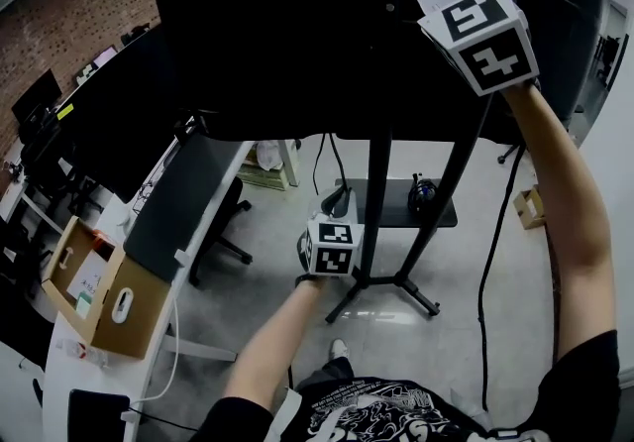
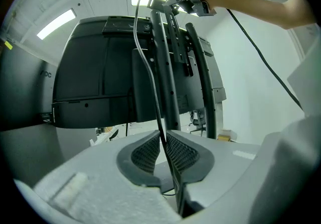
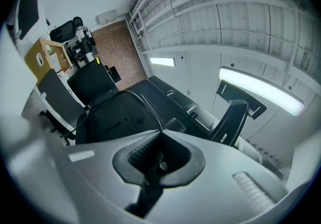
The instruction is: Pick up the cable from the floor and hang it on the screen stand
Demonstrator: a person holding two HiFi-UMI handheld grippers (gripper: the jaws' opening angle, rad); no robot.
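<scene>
Left hand-held gripper (image 2: pixel 160 140) low, near the screen stand (image 2: pixel 165 77), closed on the cable (image 2: pixel 136 32). Right hand-held gripper (image 3: pixel 160 137) high at the stand's top behind the screen (image 2: pixel 95 67), likewise clamping the cable. Cable strung between both, off the floor.

Grey floor (image 1: pixel 456 272) carries the screen stand (image 1: pixel 396 281), an office chair (image 1: pixel 223 244) and a small box (image 1: pixel 530 207) at frame right; the lower-left desk (image 1: pixel 119 371) holds an open cardboard box (image 1: pixel 99 291).
</scene>
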